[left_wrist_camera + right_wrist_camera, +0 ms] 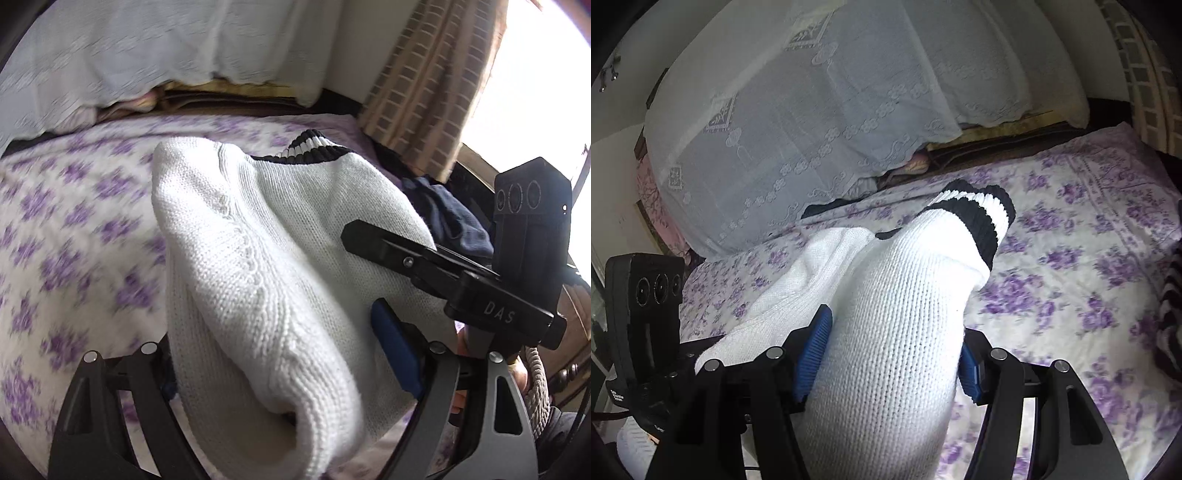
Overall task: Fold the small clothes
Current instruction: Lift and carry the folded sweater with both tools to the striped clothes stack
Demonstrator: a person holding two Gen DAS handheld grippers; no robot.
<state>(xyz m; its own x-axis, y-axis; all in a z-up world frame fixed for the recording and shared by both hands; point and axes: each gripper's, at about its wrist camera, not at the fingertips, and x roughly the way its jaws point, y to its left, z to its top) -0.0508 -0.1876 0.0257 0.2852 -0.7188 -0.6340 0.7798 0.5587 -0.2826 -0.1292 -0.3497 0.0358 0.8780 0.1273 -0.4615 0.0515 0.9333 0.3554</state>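
Observation:
A white knit sweater [266, 258] with a black-and-white striped band [314, 146] hangs bunched above the purple-flowered bed sheet [74, 221]. My left gripper [277, 343] is shut on a thick fold of it; one blue pad [395, 354] shows and the other is hidden by the knit. The right gripper's black finger [384, 247] lies against the sweater's right side. In the right wrist view the sweater [897, 314] fills my right gripper [890, 354], with both blue pads [812, 350] pressing it. The striped band [979, 210] juts out ahead.
A pile of bedding under a white lace cover [812, 110] lines the far side of the bed. A checked curtain [424, 92] and a bright window are at the right. A dark blue garment [443, 214] lies near the curtain, and a striped cloth [1171, 302] at the bed's right edge.

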